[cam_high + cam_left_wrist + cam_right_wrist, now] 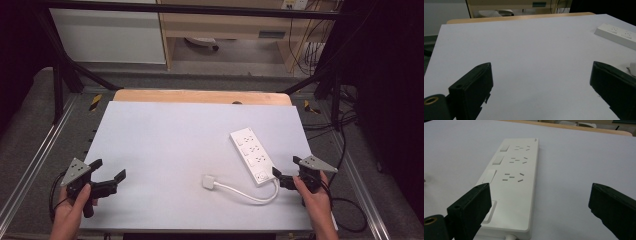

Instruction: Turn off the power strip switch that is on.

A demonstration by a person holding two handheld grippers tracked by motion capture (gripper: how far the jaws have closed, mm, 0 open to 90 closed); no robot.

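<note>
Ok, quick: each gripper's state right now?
Left gripper: open, holding nothing.
Right gripper: open, at the power strip's near end, not gripping it.

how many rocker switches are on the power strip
3, in a row down the left side of the power strip in the right gripper view: far, middle and near. The jaw may hide more at the near end.

- Even overhead light is falling on my white table [165, 150], leaving it bright while the surroundings are sinking into darkness.
- My black jaws are looking soft and underexposed up close.
- Shadows are staying faint; nothing is glaring.
</note>
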